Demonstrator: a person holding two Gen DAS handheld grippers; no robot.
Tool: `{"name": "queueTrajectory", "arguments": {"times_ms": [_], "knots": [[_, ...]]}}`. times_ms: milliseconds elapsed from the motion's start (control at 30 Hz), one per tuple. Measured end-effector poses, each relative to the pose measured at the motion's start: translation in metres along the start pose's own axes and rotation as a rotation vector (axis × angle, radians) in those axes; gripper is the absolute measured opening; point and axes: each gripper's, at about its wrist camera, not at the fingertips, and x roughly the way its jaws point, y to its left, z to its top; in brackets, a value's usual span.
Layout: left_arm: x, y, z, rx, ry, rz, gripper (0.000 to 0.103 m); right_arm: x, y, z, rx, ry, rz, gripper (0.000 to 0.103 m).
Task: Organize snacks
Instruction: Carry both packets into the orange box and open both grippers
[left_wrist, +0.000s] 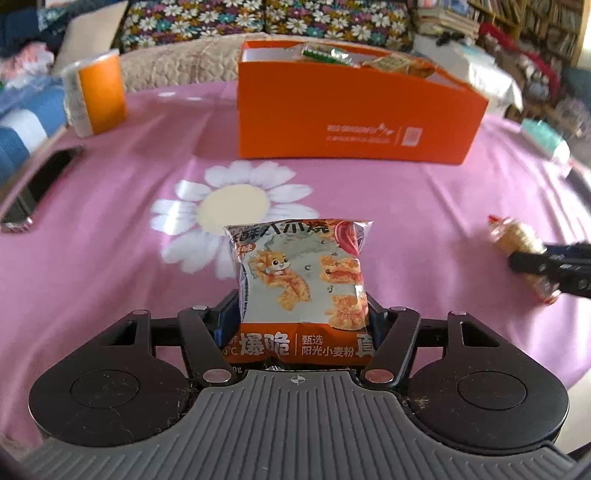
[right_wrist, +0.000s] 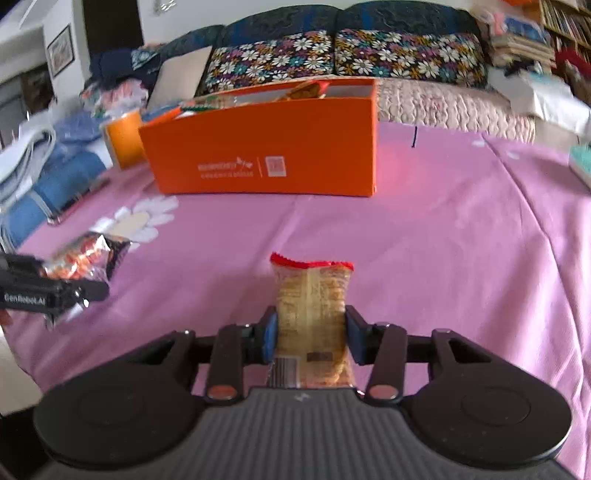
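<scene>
While both grippers are held low over the pink cloth (right_wrist: 443, 240), each is seen closed on a snack. Between the jaws of the left gripper (left_wrist: 301, 314) a puffed snack bag (left_wrist: 301, 273) with a cartoon squirrel is clamped by its lower half, the pads pressed against its two sides and its top edge sticking out ahead of the fingertips. Between the jaws of the right gripper (right_wrist: 311, 338) a narrow cracker pack (right_wrist: 313, 306) with a red crimped top is gripped, blue pads set against both long edges, the jaws drawn in to the pack's width. Ahead of both sets of jaws, well apart from them, an orange box (left_wrist: 351, 114) is stood on the cloth, with a few packets visible inside above its rim. A printed white daisy (left_wrist: 232, 206) is noted on the cloth just beyond the left jaws. Off to the left of the box, an orange cup (left_wrist: 98, 98) is stood.
</scene>
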Motion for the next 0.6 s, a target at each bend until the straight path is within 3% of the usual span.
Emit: {"name": "queueTrajectory", "arguments": {"times_ms": [100,200,233,267,300,333,400,433,467,500,533,567,600], "knots": [[-0.003,-0.002,0.001,-0.011,-0.007,-0.035,0.028,-0.006,-0.004,0.003,0.054,-0.02,0.037,0.049],[0.004,-0.007,0.0,0.026,0.009,0.019,0.03,-0.002,-0.002,0.008,0.057,-0.027,0.028,0.05],[0.004,-0.008,-0.001,0.046,0.002,0.035,0.033,0.003,-0.001,0.008,0.058,-0.014,0.026,0.054],[0.004,-0.009,-0.002,0.058,0.002,0.05,0.045,0.006,-0.001,0.008,0.064,0.0,0.029,0.056],[0.004,-0.01,-0.004,0.068,0.005,0.067,0.053,0.008,-0.001,0.007,0.066,0.003,0.037,0.063],[0.005,-0.01,-0.005,0.072,0.005,0.08,0.064,0.008,0.0,0.007,0.06,0.005,0.038,0.077],[0.008,-0.009,-0.007,0.075,0.0,0.093,0.065,0.006,0.003,0.005,0.031,0.006,0.02,0.082],[0.008,-0.008,-0.008,0.06,-0.009,0.083,0.064,0.007,0.004,0.004,0.021,0.014,0.013,0.081],[0.009,-0.008,-0.008,0.054,-0.021,0.083,0.053,0.008,0.005,0.002,0.006,0.011,0.008,0.08],[0.008,-0.008,-0.008,0.061,-0.036,0.073,0.039,0.009,0.008,0.001,-0.022,0.009,-0.008,0.076],[0.006,-0.009,-0.006,0.07,-0.047,0.063,0.02,0.01,0.013,0.001,-0.067,0.012,-0.033,0.064],[0.005,-0.01,-0.002,0.067,-0.036,0.063,0.018,0.011,0.016,0.002,-0.095,0.008,-0.047,0.053],[0.003,-0.006,0.002,0.041,-0.031,0.036,0.015,0.01,0.014,0.005,-0.07,0.004,-0.023,0.048]]}}
